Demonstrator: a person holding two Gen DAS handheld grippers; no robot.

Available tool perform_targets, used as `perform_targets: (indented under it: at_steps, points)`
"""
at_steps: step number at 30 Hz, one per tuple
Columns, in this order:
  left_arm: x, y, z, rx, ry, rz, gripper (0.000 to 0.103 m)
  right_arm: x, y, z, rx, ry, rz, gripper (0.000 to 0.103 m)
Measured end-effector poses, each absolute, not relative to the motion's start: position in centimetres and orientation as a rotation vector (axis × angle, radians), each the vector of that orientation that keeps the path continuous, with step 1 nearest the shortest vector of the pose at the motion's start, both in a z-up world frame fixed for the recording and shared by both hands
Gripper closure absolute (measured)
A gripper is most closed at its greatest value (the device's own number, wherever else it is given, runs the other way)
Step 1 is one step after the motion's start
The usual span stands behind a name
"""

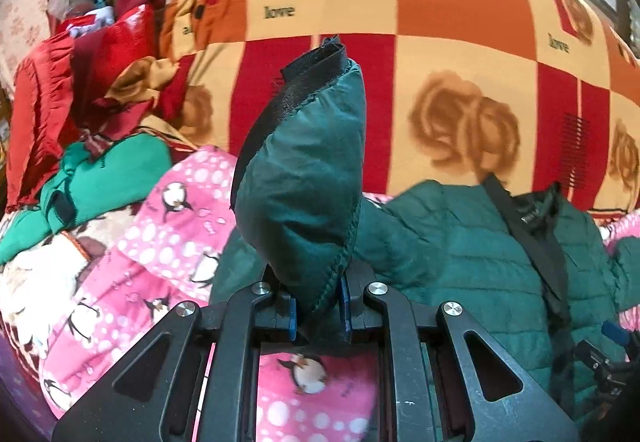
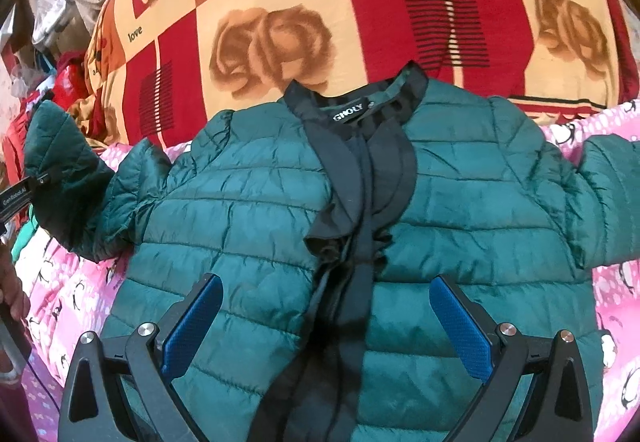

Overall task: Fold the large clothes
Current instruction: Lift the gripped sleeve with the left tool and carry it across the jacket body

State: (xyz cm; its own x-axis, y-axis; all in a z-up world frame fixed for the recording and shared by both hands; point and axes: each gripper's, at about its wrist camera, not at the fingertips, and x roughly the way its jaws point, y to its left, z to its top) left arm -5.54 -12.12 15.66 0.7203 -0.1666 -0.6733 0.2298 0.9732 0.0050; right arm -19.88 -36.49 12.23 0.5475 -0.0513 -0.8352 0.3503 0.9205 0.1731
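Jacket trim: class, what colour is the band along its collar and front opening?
Black, against the dark green quilted jacket; the trim shows best in the right wrist view.

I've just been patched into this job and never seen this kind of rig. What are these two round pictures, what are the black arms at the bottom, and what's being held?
There is no robot: a person holds a two-finger gripper in each hand, and each gripper carries a fisheye camera looking forward along its fingers. The black arms are those fingers.

The left wrist view shows the left gripper shut on the jacket's sleeve, which stands up in front of the lens.

The right wrist view shows the right gripper open and empty above the green quilted jacket, which lies face up, collar away from the camera, on a pink penguin blanket. Behind it is a red and orange rose-print quilt.
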Motion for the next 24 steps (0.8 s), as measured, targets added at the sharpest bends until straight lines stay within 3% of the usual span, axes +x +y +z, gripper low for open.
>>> perform_targets:
  at_steps: [24]
  points:
    - [-10.5,-19.3,15.9,0.136,0.742,-0.326,0.089,-25.4,-41.5,9.6,0.399,1.035,-0.374,0.0]
